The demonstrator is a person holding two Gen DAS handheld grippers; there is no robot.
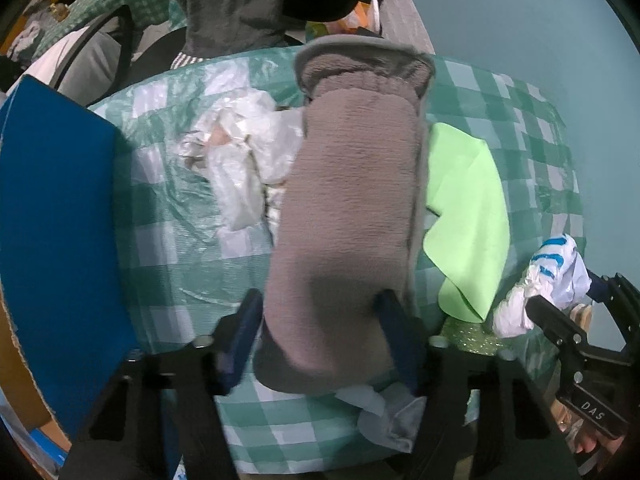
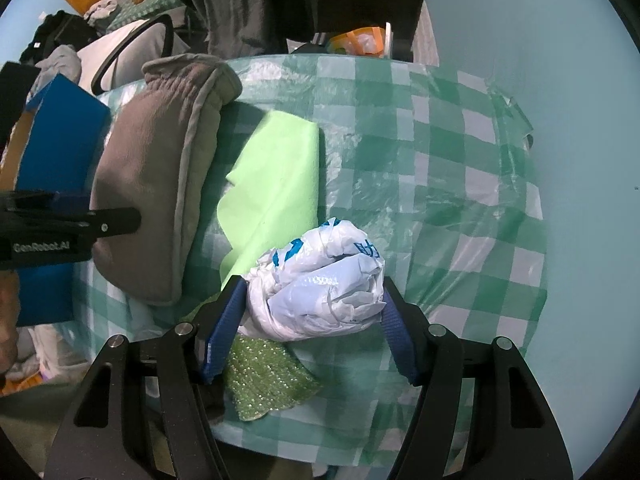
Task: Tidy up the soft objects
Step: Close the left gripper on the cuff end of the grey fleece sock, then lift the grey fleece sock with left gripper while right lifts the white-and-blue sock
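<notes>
My left gripper (image 1: 320,300) is shut on a grey fleece mitt (image 1: 352,184) and holds it above the green checked table (image 1: 192,240). The mitt also shows in the right wrist view (image 2: 148,184) with the left gripper (image 2: 120,220) on it. My right gripper (image 2: 314,284) is shut on a crumpled white plastic bag with blue print (image 2: 320,284); it shows at the right in the left wrist view (image 1: 544,280). A light green cloth (image 2: 272,184) lies on the table between mitt and bag. A sparkly green cloth (image 2: 272,380) lies under the bag.
A blue-sided cardboard box (image 1: 56,232) stands at the table's left edge. Crumpled clear plastic bags (image 1: 240,152) lie left of the mitt. More crumpled plastic (image 1: 384,412) lies at the near edge. A chair (image 2: 132,48) and clutter are behind the table.
</notes>
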